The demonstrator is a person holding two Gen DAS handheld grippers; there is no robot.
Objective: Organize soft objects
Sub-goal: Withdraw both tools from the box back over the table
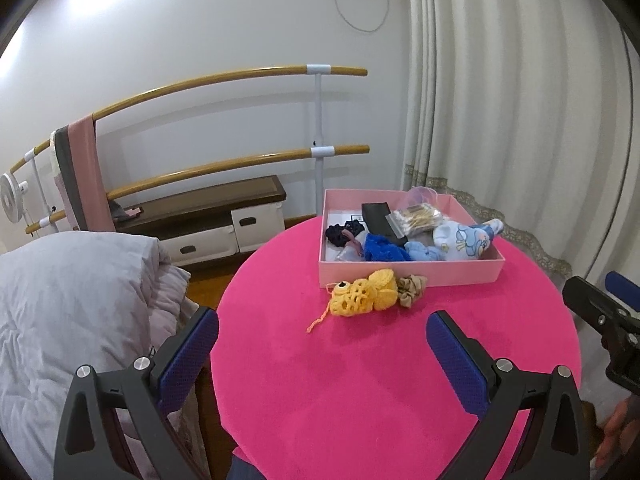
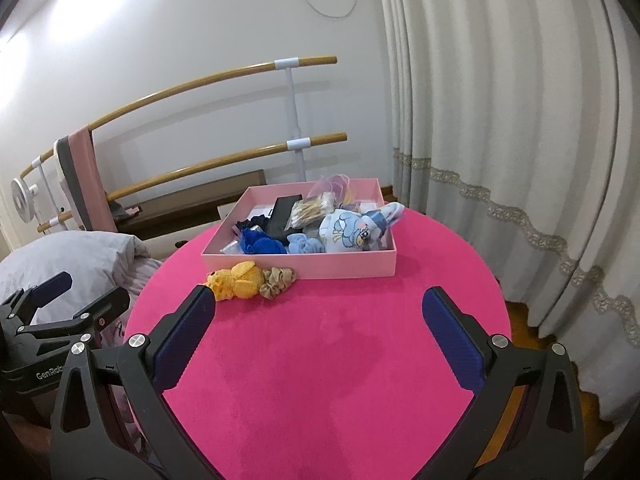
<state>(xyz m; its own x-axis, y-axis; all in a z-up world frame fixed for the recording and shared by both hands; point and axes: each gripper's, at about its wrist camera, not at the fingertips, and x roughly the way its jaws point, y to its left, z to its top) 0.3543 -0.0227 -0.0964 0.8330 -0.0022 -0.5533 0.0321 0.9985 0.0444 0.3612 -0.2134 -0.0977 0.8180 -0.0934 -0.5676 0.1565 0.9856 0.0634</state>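
This is looking like a home bedroom. A grey duvet is lying at the left, pale curtains are hanging at the right, and a wooden barre is running along the far wall above low drawers.

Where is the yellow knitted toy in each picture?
Left wrist view: the yellow knitted toy lies mid-frame on the pink table, in front of the pink box's left end.
Right wrist view: left of centre, partly behind a gripper finger.
Shared landmark: the beige scrunchie touching its right side.
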